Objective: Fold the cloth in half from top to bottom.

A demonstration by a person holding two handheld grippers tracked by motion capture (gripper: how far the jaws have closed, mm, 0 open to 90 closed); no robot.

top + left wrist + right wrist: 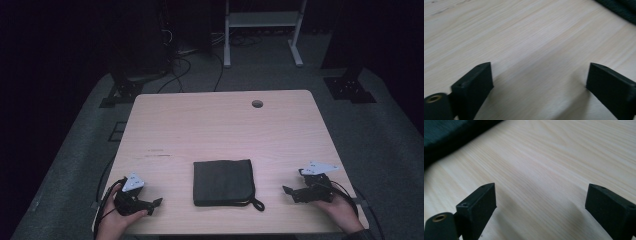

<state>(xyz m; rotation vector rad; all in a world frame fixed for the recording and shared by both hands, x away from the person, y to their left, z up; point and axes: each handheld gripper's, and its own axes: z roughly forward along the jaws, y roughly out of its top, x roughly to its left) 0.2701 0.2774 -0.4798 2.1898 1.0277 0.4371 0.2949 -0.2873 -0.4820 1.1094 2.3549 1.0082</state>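
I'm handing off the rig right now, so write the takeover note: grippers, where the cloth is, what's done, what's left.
Left gripper: open, empty, low over the table at its near left, jaws pointing toward the cloth.
Right gripper: open, empty, near right, also facing the cloth.
Folded dark cloth: lies flat at the near centre between the two grippers, apart from both; a small loop sticks out at its near right corner.
Done: nothing visible yet; the cloth is untouched.
Left: probably close in from both sides and take hold of the cloth.
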